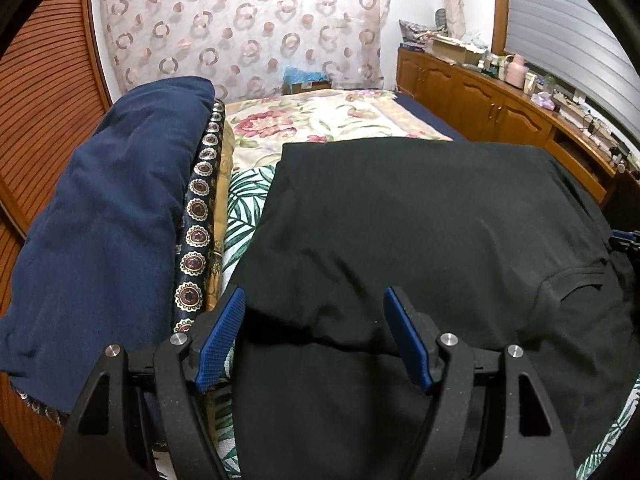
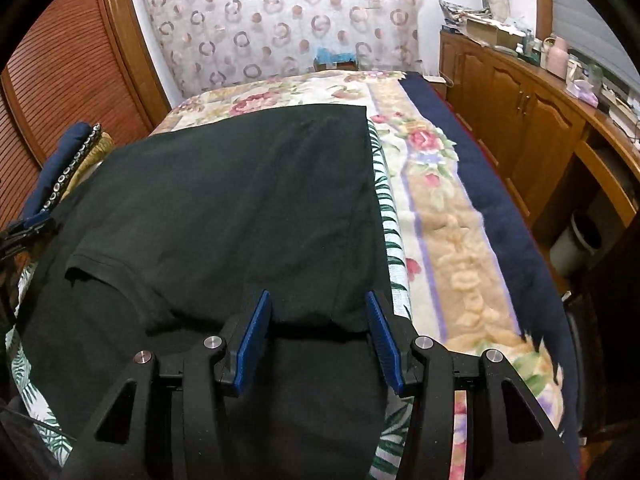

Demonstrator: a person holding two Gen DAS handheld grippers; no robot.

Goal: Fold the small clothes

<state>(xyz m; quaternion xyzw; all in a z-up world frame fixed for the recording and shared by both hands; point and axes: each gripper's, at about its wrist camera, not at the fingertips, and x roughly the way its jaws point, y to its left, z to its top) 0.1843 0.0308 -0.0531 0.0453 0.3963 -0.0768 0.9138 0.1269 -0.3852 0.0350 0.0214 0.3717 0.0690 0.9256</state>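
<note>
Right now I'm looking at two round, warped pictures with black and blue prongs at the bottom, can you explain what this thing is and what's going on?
Those prongs belong to two hand-held claws, one in each of a person's hands; no robot arm is involved. Each claw carries a wide-angle camera looking forward along its fingers, hence the round, bent view. One picture comes from the left claw, the other from the right claw. Both look down at a bed with a floral cover. A black T-shirt lies spread on it, and a dark blue cloth is bundled to the left. Both claws stand open over the shirt's near edge, with shirt fabric between the blue pads. Neither visibly pinches it.
</note>
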